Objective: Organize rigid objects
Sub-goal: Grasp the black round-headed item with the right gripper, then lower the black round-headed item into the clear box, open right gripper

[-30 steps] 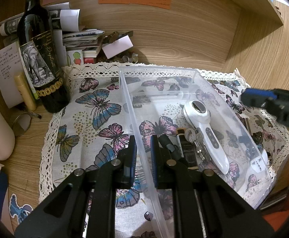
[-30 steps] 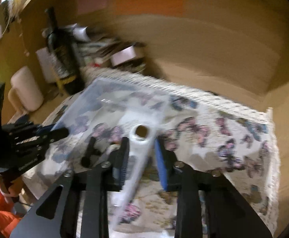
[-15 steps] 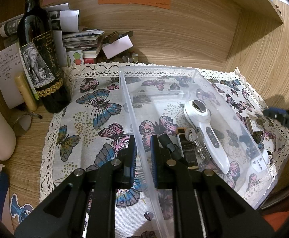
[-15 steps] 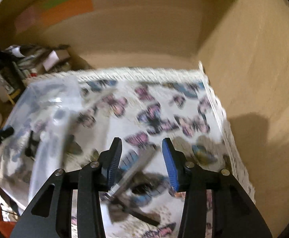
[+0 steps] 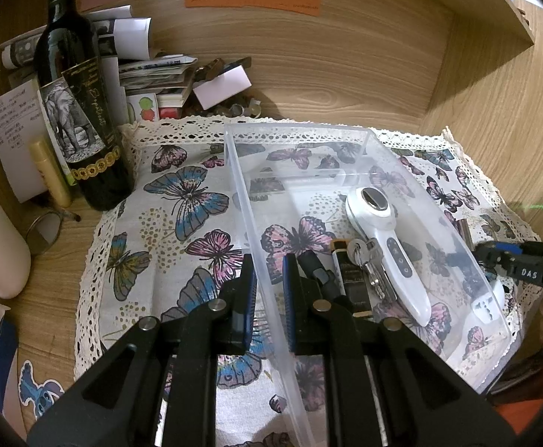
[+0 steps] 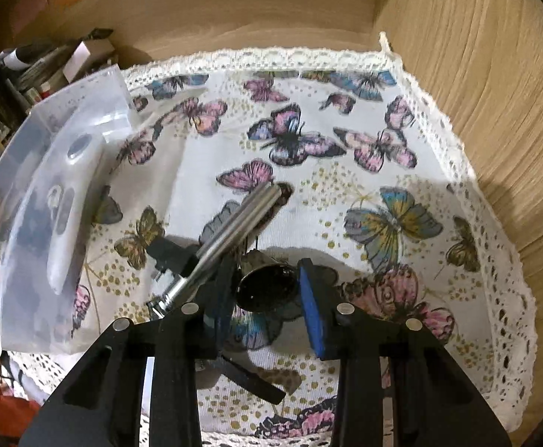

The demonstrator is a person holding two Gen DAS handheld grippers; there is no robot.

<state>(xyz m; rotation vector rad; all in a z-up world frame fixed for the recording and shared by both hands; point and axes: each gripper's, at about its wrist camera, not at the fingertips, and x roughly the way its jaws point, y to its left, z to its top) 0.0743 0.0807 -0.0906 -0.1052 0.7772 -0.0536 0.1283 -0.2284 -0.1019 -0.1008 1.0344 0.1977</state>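
Note:
My left gripper [image 5: 269,290] is shut on the left wall of a clear plastic bin [image 5: 241,193] that stands on the butterfly cloth. Inside the bin lie a white handheld device [image 5: 379,238], a bunch of keys [image 5: 364,260] and a dark lighter-like item [image 5: 349,279]. To the right of the bin [image 6: 66,130], my right gripper [image 6: 265,303] points down at the cloth. Its jaws are closing around a small dark round object [image 6: 267,287]; the pads stand close beside it. A silver metal rod [image 6: 234,234] lies just left of that object. The right gripper [image 5: 495,257] also shows at the left wrist view's right edge.
A wine bottle [image 5: 81,119], papers and small clutter stand at the back left against the wooden wall. A flat black strip [image 6: 252,376] and a small black block [image 6: 167,253] lie on the cloth near my right gripper. A wooden side wall [image 6: 495,111] rises on the right.
My right gripper swung from over the bin to the right and down onto the cloth, and now straddles the dark round object. The left gripper and bin stayed still.

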